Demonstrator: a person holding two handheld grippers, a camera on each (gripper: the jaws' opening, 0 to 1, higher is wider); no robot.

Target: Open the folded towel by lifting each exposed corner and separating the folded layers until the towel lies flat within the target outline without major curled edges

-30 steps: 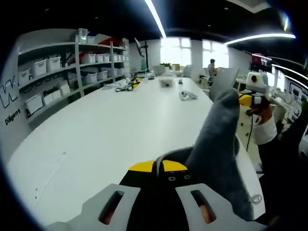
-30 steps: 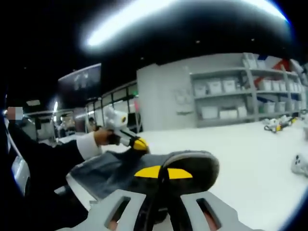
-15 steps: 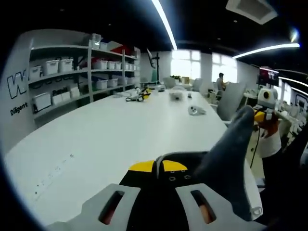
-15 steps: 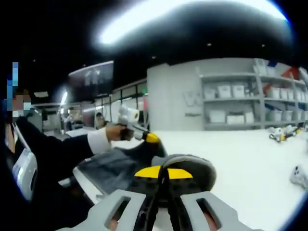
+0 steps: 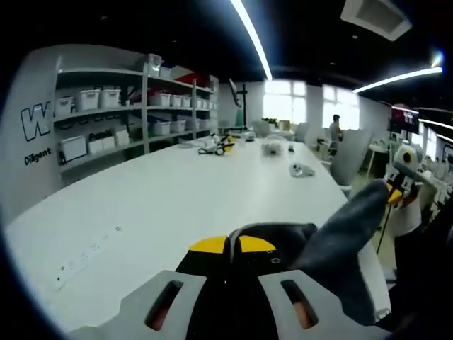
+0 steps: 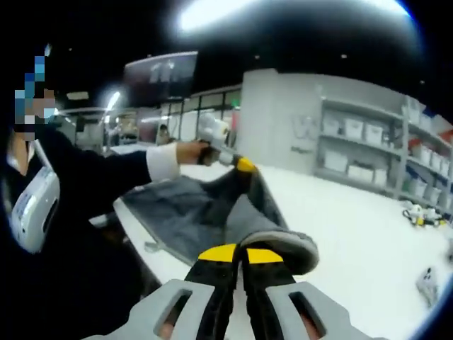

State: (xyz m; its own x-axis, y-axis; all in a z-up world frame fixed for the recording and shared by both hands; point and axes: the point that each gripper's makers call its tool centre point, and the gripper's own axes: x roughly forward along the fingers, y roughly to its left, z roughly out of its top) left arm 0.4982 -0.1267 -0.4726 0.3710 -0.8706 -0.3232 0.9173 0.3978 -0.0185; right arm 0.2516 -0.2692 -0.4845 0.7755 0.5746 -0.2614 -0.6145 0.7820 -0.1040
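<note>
The grey towel (image 5: 340, 241) hangs stretched between both grippers above the white table (image 5: 170, 205). My left gripper (image 5: 231, 246) is shut on one towel corner, its yellow-tipped jaws closed over the cloth. The towel rises rightwards to my right gripper (image 5: 394, 190), held by a hand with a white cuff. In the right gripper view, my right gripper (image 6: 238, 253) is shut on a thick folded towel edge (image 6: 283, 244). From there the cloth (image 6: 184, 209) spreads over the table's near edge to the left gripper (image 6: 242, 165).
Shelves with white bins (image 5: 106, 120) line the wall left of the table. A yellow-black tool (image 5: 221, 144) and small white devices (image 5: 301, 170) lie at the far end. A person's dark sleeve (image 6: 92, 177) fills the left of the right gripper view. More shelves (image 6: 368, 142) stand behind.
In the left gripper view the raised towel end and the right gripper have sunk lower and moved further right. The right gripper view has tilted and now shows more cloth spread out.
</note>
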